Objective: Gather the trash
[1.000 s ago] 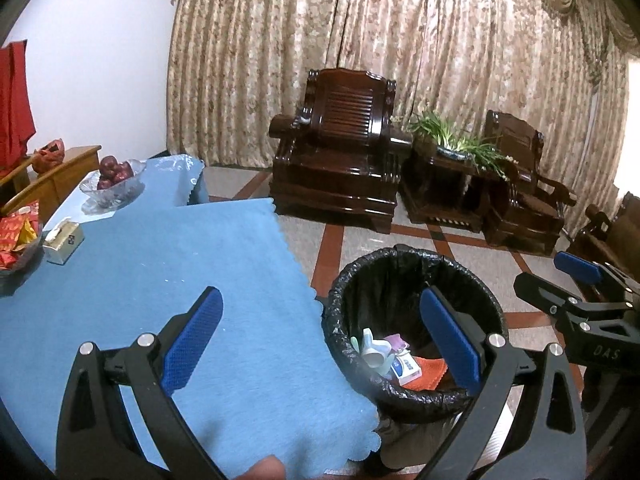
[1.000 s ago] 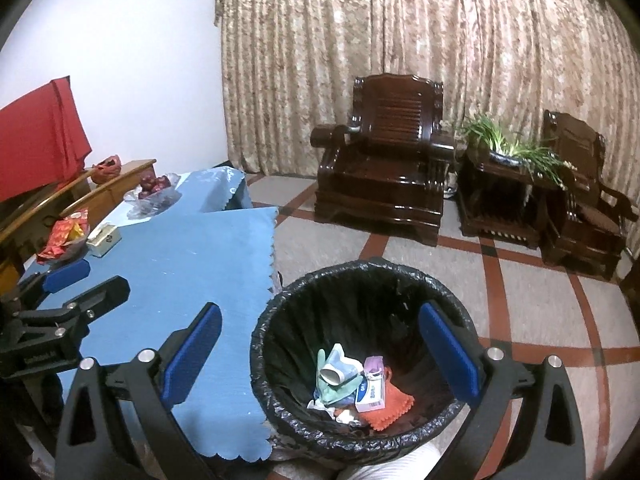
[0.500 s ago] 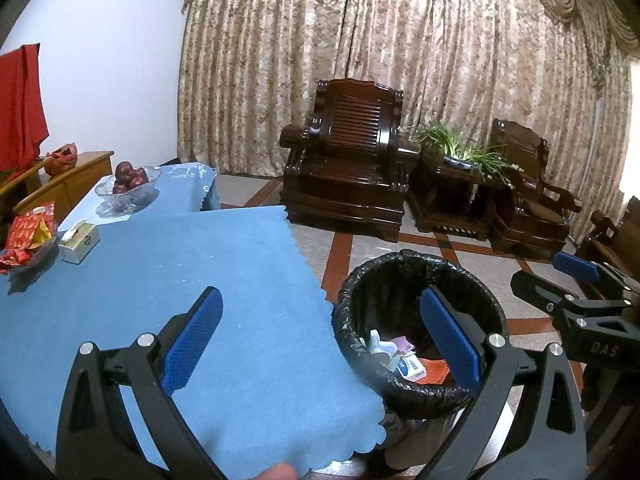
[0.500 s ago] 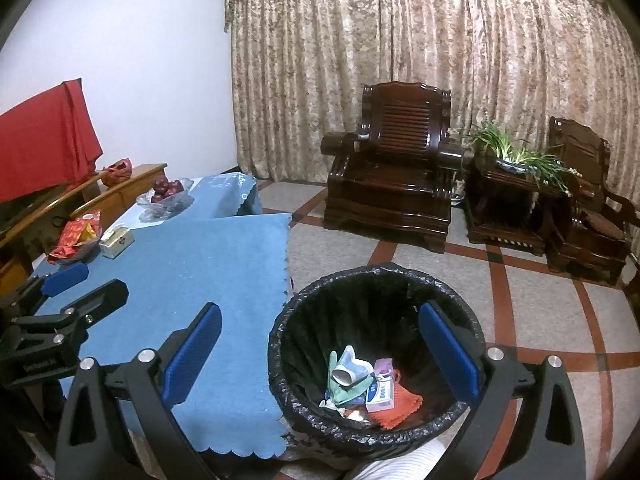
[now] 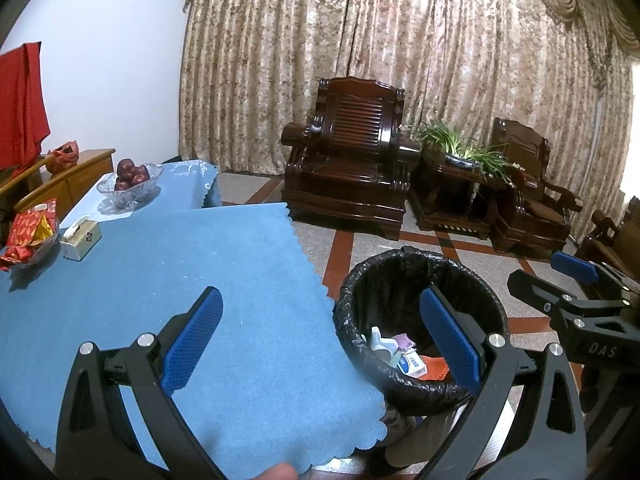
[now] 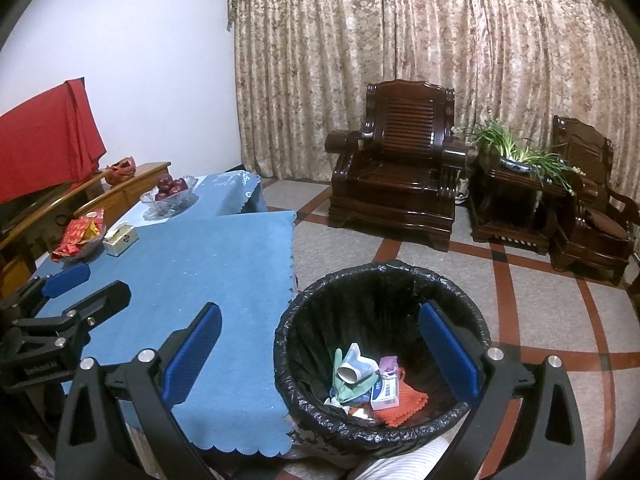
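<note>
A black-lined trash bin (image 6: 380,292) stands on the floor beside the blue-clothed table (image 6: 208,264). Inside lie a crushed cup (image 6: 352,370), a small white and blue box (image 6: 385,392), an orange cloth (image 6: 404,404) and other scraps. The bin also shows in the left wrist view (image 5: 400,276). My left gripper (image 5: 320,344) is open and empty over the table's near corner. My right gripper (image 6: 320,348) is open and empty above the bin's near rim. Each gripper shows in the other's view, the right (image 5: 576,280) and the left (image 6: 76,284).
On the table's far left stand a glass bowl of red fruit (image 5: 130,184), a small tissue box (image 5: 80,238) and a dish of red packets (image 5: 30,232). Dark wooden armchairs (image 5: 352,160) and a plant stand (image 5: 460,176) line the curtain wall.
Both grippers have drawn back and up, so the table, bin and room look farther off. Both stay open and empty.
</note>
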Available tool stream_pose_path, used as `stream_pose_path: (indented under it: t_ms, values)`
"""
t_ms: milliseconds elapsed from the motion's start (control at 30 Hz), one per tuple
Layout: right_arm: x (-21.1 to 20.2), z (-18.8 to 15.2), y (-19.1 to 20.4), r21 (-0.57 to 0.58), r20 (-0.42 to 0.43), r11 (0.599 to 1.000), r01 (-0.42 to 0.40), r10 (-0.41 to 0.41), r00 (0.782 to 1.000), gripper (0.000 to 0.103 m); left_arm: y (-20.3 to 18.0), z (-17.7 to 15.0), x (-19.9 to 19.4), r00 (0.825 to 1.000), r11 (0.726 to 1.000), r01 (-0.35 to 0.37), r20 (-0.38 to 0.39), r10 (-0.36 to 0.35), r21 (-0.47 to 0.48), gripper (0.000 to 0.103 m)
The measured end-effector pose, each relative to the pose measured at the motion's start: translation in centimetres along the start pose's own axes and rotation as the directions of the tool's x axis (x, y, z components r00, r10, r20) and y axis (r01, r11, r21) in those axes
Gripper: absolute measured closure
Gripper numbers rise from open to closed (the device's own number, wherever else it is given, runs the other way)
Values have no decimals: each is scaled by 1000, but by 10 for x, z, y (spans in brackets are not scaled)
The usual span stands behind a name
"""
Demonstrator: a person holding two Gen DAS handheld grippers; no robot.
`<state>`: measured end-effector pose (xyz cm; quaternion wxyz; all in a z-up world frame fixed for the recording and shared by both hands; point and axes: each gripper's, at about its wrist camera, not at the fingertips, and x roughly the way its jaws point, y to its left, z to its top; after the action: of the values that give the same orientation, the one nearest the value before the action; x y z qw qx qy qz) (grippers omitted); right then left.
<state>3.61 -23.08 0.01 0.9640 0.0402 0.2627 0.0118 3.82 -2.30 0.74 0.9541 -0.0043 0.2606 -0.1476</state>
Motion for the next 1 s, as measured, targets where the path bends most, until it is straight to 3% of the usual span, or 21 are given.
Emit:
stream_pose_path:
  t_ms: [1000]
  values:
    - [1,-1,3,-2,-2,1000,0,0,1000,6,-1,2,-1,1000,1000,-1,-1,1,2,7]
